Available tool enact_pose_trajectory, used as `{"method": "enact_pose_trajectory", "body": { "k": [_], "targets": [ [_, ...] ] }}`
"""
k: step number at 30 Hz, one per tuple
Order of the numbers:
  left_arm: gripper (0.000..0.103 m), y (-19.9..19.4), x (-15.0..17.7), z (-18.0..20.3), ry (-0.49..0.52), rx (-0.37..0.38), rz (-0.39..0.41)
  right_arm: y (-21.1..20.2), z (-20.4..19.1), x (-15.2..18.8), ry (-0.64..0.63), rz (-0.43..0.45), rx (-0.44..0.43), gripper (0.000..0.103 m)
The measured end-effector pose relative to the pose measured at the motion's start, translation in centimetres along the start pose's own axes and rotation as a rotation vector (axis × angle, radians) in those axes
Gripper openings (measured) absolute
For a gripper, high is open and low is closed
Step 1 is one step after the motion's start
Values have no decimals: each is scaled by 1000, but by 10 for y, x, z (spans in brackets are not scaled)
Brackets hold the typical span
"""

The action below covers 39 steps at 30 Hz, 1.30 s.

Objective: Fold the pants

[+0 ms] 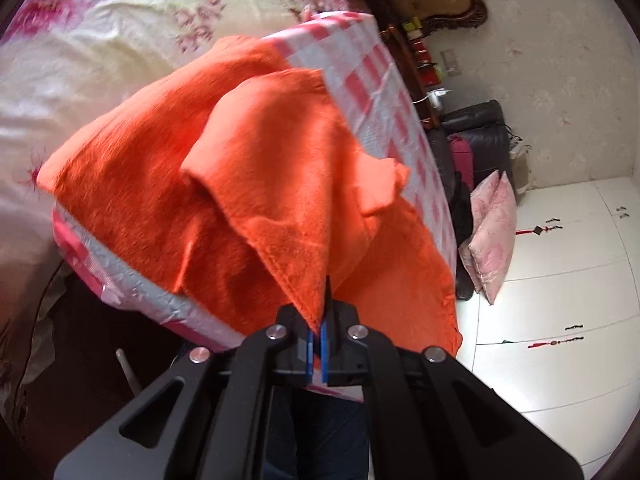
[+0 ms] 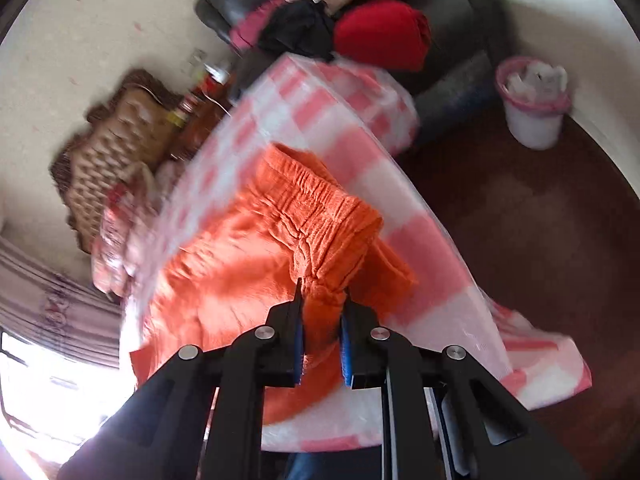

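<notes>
The orange pants (image 1: 168,184) lie on a table with a pink-and-white checked cloth (image 1: 360,64). My left gripper (image 1: 320,320) is shut on a corner of a pant-leg hem and holds it lifted above the rest of the fabric. In the right wrist view the pants (image 2: 224,272) show their gathered elastic waistband (image 2: 316,200). My right gripper (image 2: 322,320) is shut on a bunched fold of that waistband at its near end. The checked cloth (image 2: 320,116) hangs over the table's edge.
A bed with a floral sheet (image 1: 100,40) lies behind the table. A dark sofa (image 2: 448,32) holds a red bundle (image 2: 380,32) and black clothes. A lined waste bin (image 2: 532,100) stands on the dark floor. Pink cushions (image 1: 492,232) lean by white cabinets.
</notes>
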<state>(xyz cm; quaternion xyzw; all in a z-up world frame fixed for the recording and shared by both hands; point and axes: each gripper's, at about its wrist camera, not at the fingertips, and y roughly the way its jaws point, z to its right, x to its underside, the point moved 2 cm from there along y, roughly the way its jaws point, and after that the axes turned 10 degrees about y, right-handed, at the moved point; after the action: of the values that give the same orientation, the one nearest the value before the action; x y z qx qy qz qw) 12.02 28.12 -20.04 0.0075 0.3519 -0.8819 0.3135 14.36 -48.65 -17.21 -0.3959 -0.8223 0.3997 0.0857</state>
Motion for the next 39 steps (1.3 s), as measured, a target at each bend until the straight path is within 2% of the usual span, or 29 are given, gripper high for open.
{"method": "enact_pose_trajectory", "body": {
  "k": [2, 4, 5, 7, 11, 12, 14, 17, 19, 20, 21, 23, 25, 27, 29, 30, 31, 32, 34, 37, 39],
  "targets": [
    [2, 0, 3, 0, 8, -3, 6, -2, 0, 6, -14, 10, 8, 15],
    [11, 2, 4, -4, 17, -42, 12, -1, -4, 11, -64, 25, 65, 15],
    [24, 2, 4, -9, 3, -47, 17, 1, -5, 12, -83, 29, 90, 15],
    [25, -7, 4, -17, -10, -30, 64, 5, -4, 13, -101, 34, 112, 14],
    [31, -19, 3, -8, 108, -128, 102, 7, -8, 16, -153, 55, 165, 14],
    [40, -22, 3, -5, 138, -136, 108, 8, -9, 17, -165, 59, 177, 14],
    [47, -26, 1, -4, 126, -77, 121, 8, -13, 19, -187, 71, 204, 14],
    [46, -26, -12, -16, 35, -18, 133, 10, -12, 20, -186, 77, 215, 14],
    [44, -23, -24, -34, -77, 69, 143, 10, -12, 20, -186, 76, 217, 14],
    [32, -20, -28, -38, -116, 113, 136, 11, -12, 19, -188, 75, 217, 14],
    [15, -17, -33, -43, -155, 154, 130, 11, -12, 19, -189, 76, 216, 14],
    [3, -32, -44, -34, -119, 86, 194, 11, -11, 19, -186, 76, 214, 13],
    [1, -70, -46, -2, 28, -70, 346, 11, -11, 20, -189, 76, 218, 13],
    [2, -89, -35, 24, 163, -191, 409, 11, -13, 22, -205, 83, 231, 13],
    [2, -80, -13, 23, 177, -336, 357, 12, -15, 22, -212, 91, 240, 13],
    [7, -76, -8, 18, 173, -368, 346, 12, -15, 23, -211, 93, 242, 13],
    [14, -70, -2, 6, 164, -427, 330, 12, -15, 23, -211, 95, 243, 13],
    [27, -64, 3, -12, 129, -460, 301, 12, -16, 23, -217, 97, 245, 13],
    [28, -62, 7, -33, 61, -386, 293, 13, -17, 24, -225, 95, 250, 13],
    [28, -68, 7, -46, 19, -282, 306, 13, -17, 22, -225, 86, 249, 13],
    [28, -74, -1, -49, 0, -277, 328, 13, -17, 22, -225, 87, 251, 13]
  ]
}}
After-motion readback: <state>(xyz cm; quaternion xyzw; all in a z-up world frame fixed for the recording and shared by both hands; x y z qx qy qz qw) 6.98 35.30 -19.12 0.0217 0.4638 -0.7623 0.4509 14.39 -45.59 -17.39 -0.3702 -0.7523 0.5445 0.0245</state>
